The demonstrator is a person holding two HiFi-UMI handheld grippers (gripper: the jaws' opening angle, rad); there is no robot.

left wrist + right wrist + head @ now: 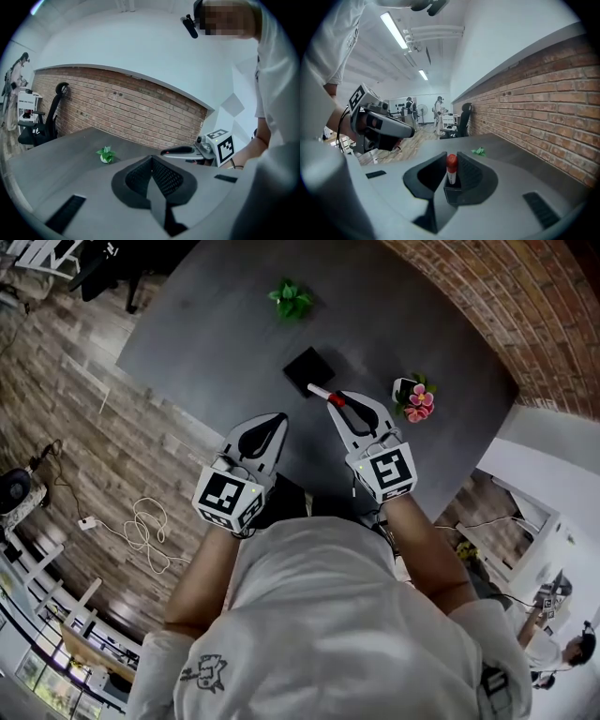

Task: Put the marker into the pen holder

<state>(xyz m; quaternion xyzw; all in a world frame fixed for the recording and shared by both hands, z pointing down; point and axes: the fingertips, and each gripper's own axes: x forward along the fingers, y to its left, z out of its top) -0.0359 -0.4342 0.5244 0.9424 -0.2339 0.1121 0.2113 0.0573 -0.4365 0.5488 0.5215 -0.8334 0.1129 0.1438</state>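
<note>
Right gripper is clamped on the marker. In the right gripper view the pads pinch it at the red-capped end.

Left gripper has its jaws together with nothing between them, which the left gripper view confirms.

Key geometry:
- The pen holder is dead ahead of the right gripper, just past the marker's free end.
- The marker's long axis runs out from the jaw tips, forward and tilted down. The white end leads and the red end sits back at the pads.
- In the head view the white end sits at the holder's near edge.
- In the right gripper view the white body lines up right above the holder's open top.
- I can't tell from either view whether the tip has crossed the rim or is above it.
- The marker is not in the holder yet, as I read it.

My call on the next move: nudge forward and tip the marker closer to upright, so it drops into the opening instead of hitting the near wall.

The right hand is clearly the nearer one. The left gripper sits beside it, further back from the holder and off to the left, and it isn't needed for this.

Counts on the table:
- one marker
- one pen holder
- two small plants, one green beyond the holder and one with pink flowers near the right gripper

Both plants are well clear of the line from marker to holder.
</note>
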